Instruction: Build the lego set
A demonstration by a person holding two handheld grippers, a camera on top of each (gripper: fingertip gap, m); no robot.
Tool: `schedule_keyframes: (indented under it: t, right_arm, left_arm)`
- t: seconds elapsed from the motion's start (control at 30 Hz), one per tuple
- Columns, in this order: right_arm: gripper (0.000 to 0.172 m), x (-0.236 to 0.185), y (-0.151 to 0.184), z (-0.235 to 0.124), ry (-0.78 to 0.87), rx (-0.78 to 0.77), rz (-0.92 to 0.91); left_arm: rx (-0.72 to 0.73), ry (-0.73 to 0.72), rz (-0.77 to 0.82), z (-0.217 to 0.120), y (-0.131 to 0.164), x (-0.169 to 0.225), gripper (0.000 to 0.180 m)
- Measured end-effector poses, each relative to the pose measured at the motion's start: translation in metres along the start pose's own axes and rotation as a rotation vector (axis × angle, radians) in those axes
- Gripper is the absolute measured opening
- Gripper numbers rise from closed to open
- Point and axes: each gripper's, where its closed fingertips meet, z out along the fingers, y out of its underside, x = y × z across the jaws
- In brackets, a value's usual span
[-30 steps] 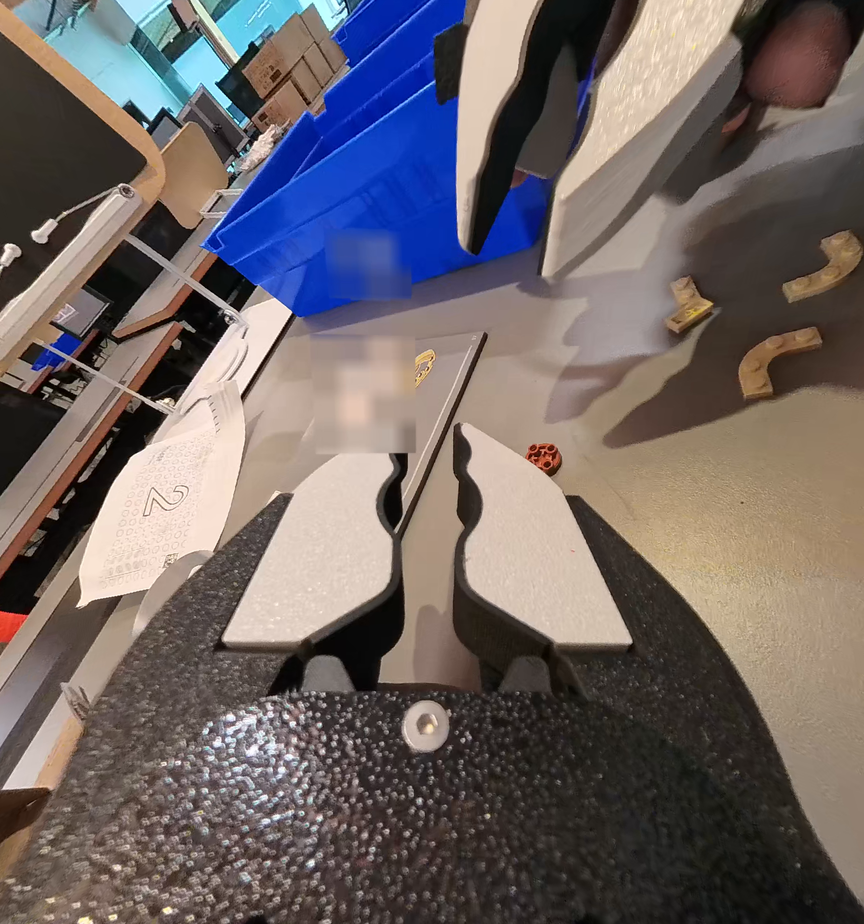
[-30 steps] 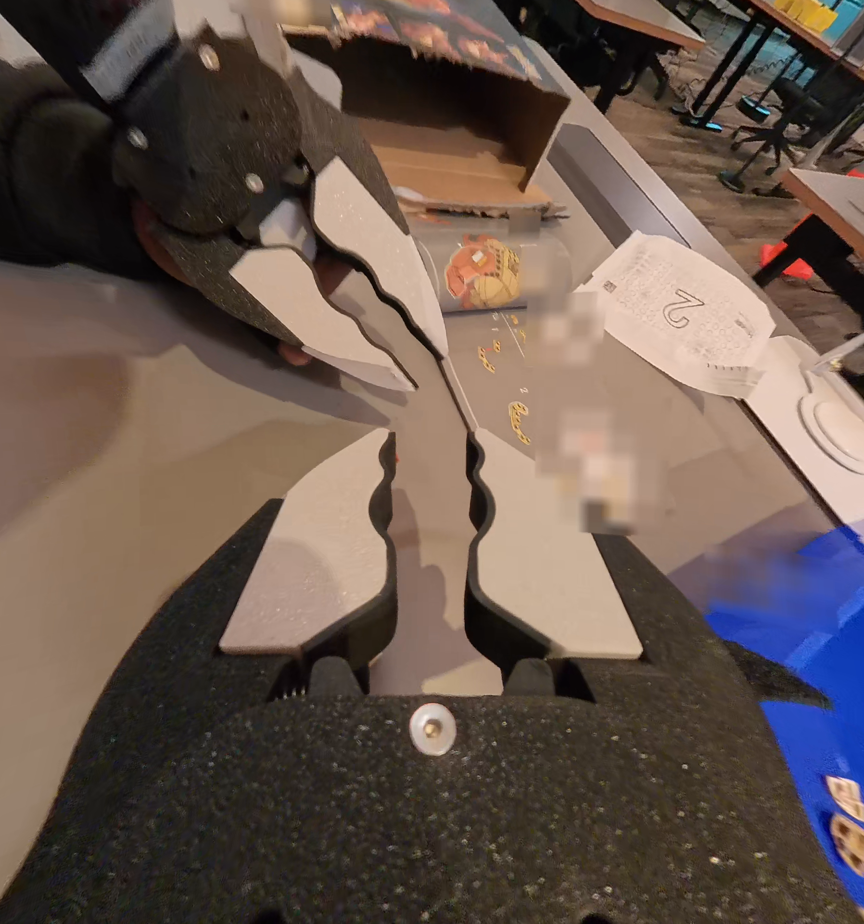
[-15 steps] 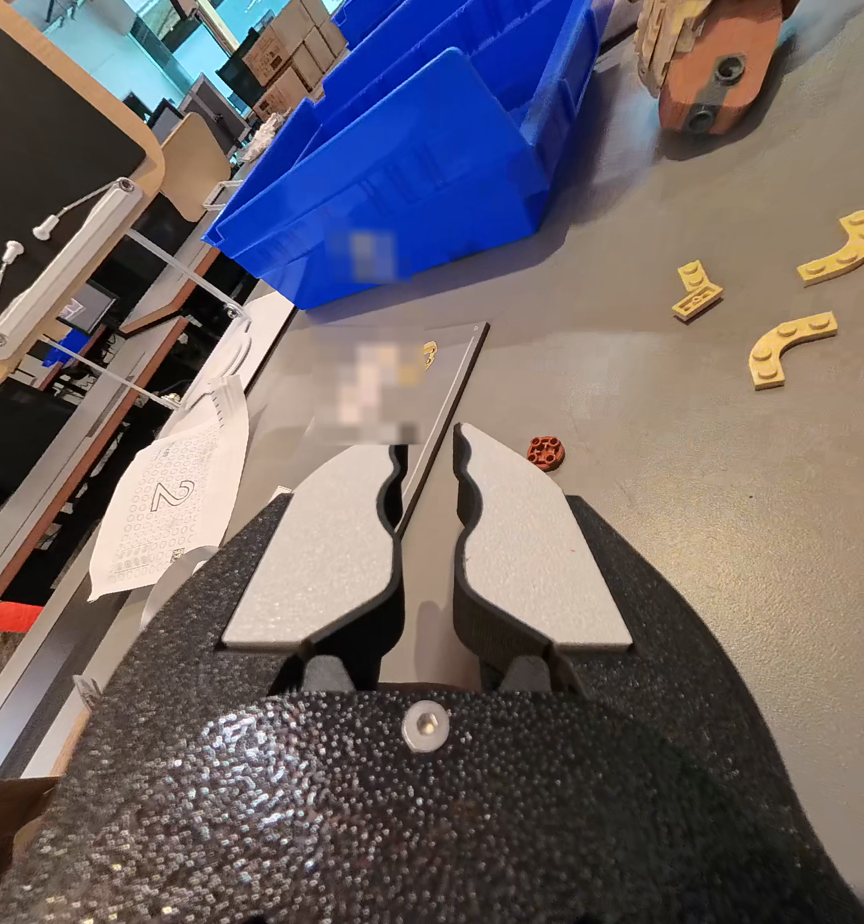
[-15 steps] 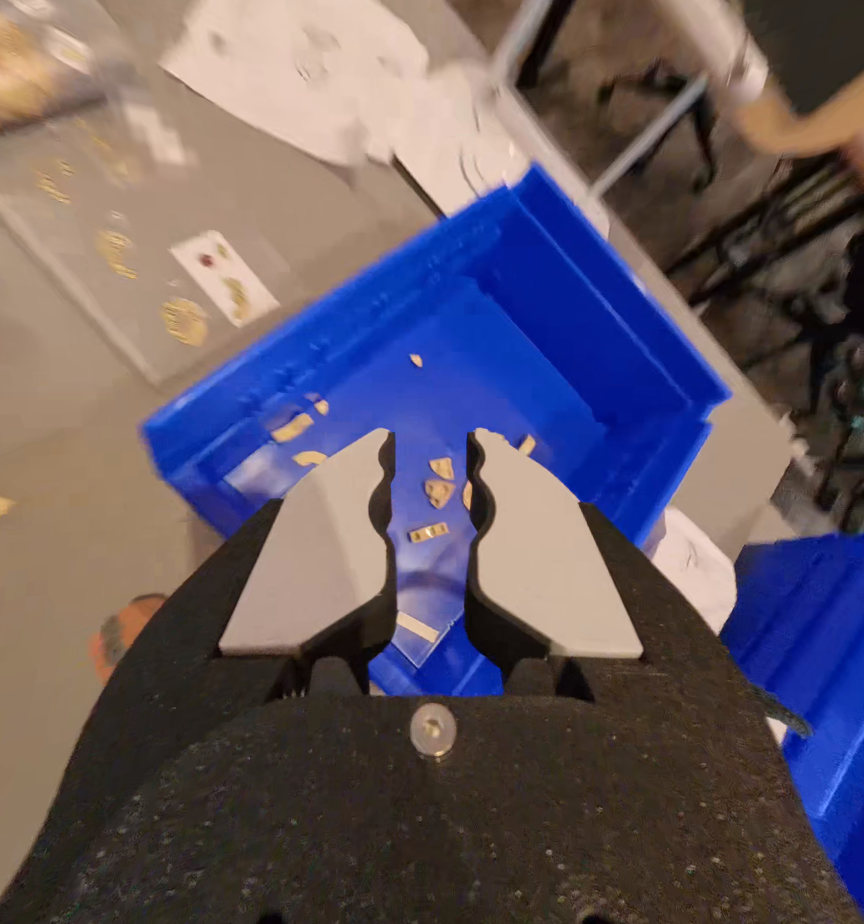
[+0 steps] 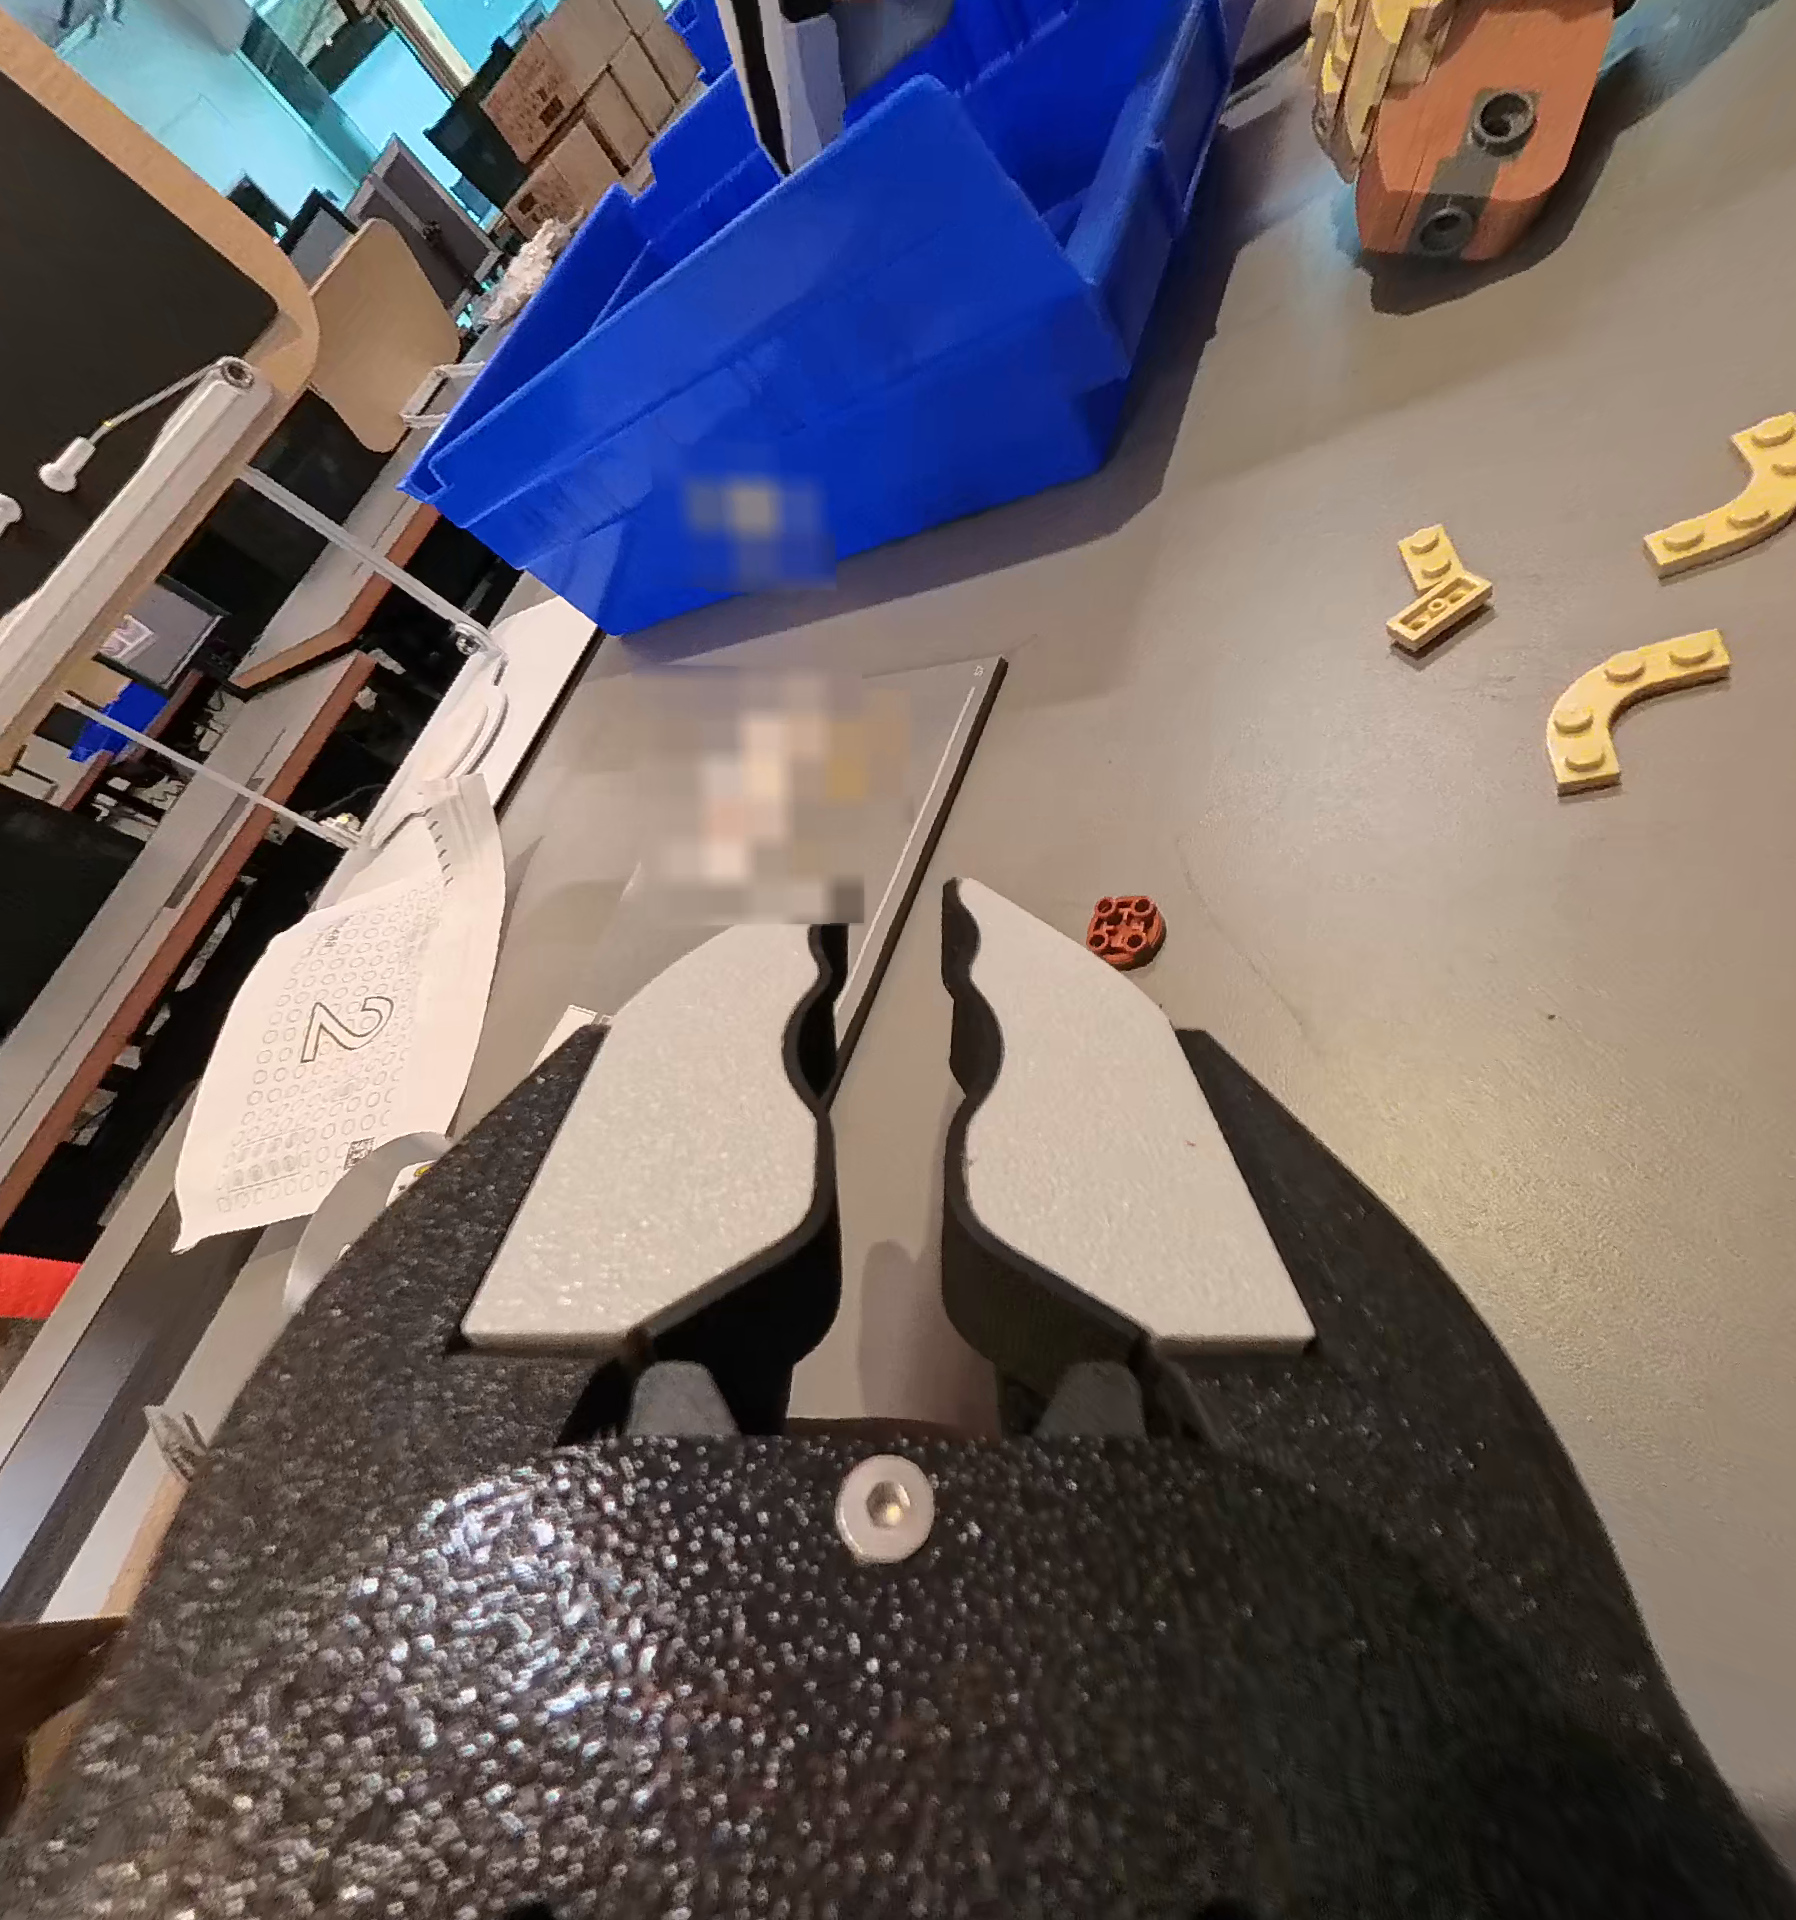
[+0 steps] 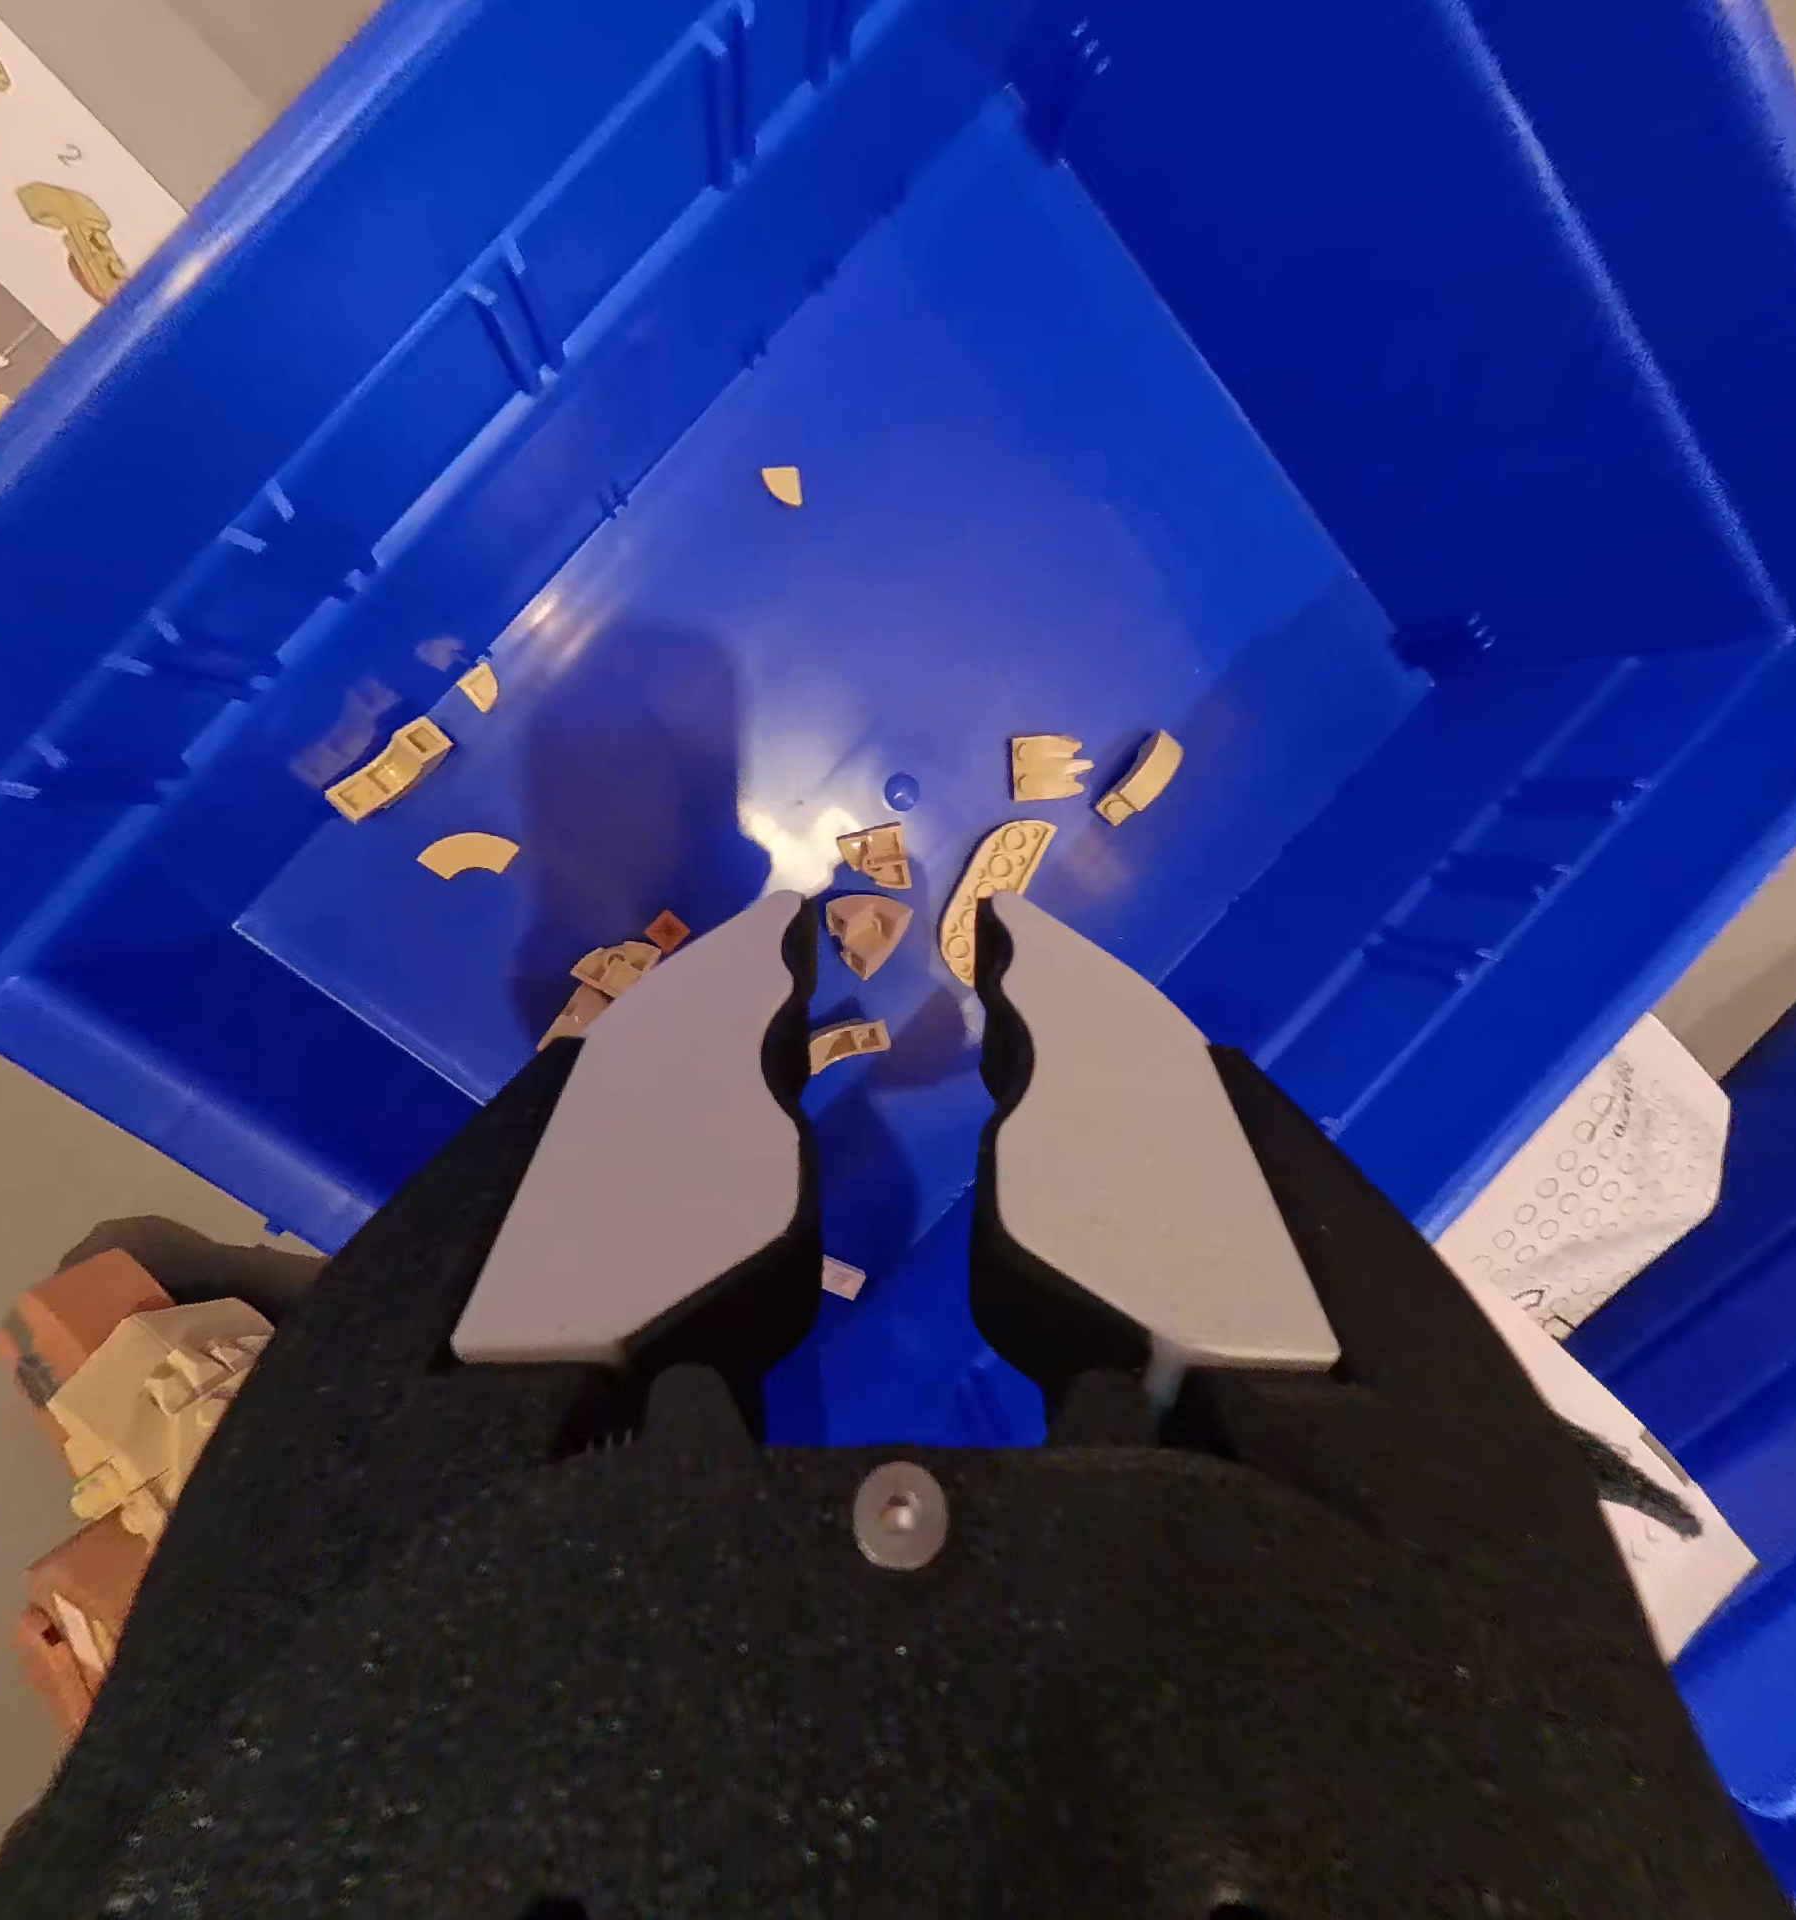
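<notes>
Hovering low over the grey table (image 5: 1496, 1195), the left gripper (image 5: 889, 914) is pointing along the dark edge of a flat printed booklet (image 5: 582, 800), its fingers standing a little apart with nothing between them but that edge and the bare surface beneath. A small red-brown round piece (image 5: 1126, 932) is lying just beside its right fingertip, and two tan curved plates (image 5: 1632, 717) (image 5: 1741, 499) and a small tan angled piece (image 5: 1439, 603) are lying well apart from it, farther out. The right gripper (image 6: 889, 909) is hanging over the open blue bin (image 6: 1289, 364), tongs released and gripping nothing. A tan wedge-shaped piece (image 6: 866, 930) is showing in the gap between its tips, but the pads are not pressing on it; a long tan rounded plate (image 6: 993, 883) is lying next to the right tip, and more tan bits are lying scattered across the bin's floor. A brown-and-tan built model (image 6: 135, 1382) is sitting on the table just outside the bin.
</notes>
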Motion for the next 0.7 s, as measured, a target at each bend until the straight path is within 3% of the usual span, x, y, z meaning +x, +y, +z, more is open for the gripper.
schedule_keyframes:
  t: [0.27, 0.37, 0.5, 0.63, 0.7]
  right_arm:
    - [0.031, -0.015, 0.021, 0.038, -0.056, -0.164, -0.025]
    - [0.041, -0.009, 0.024, 0.043, -0.017, -0.184, -0.007]
    - [0.038, -0.010, 0.030, 0.051, -0.030, -0.215, 0.004]
    - [0.000, -0.019, 0.031, 0.056, -0.085, -0.216, -0.008]
    - [0.000, -0.021, 0.029, 0.055, -0.092, -0.210, -0.018]
  left_arm:
    - [-0.004, 0.000, -0.002, 0.000, 0.001, 0.000, 0.017]
    - [-0.006, 0.000, -0.003, 0.000, 0.001, 0.000, 0.017]
    - [-0.009, 0.002, 0.001, 0.000, 0.001, 0.001, 0.017]
    - [-0.009, 0.001, -0.004, 0.000, 0.001, 0.000, 0.017]
    - [-0.008, 0.001, -0.006, 0.000, 0.001, 0.000, 0.017]
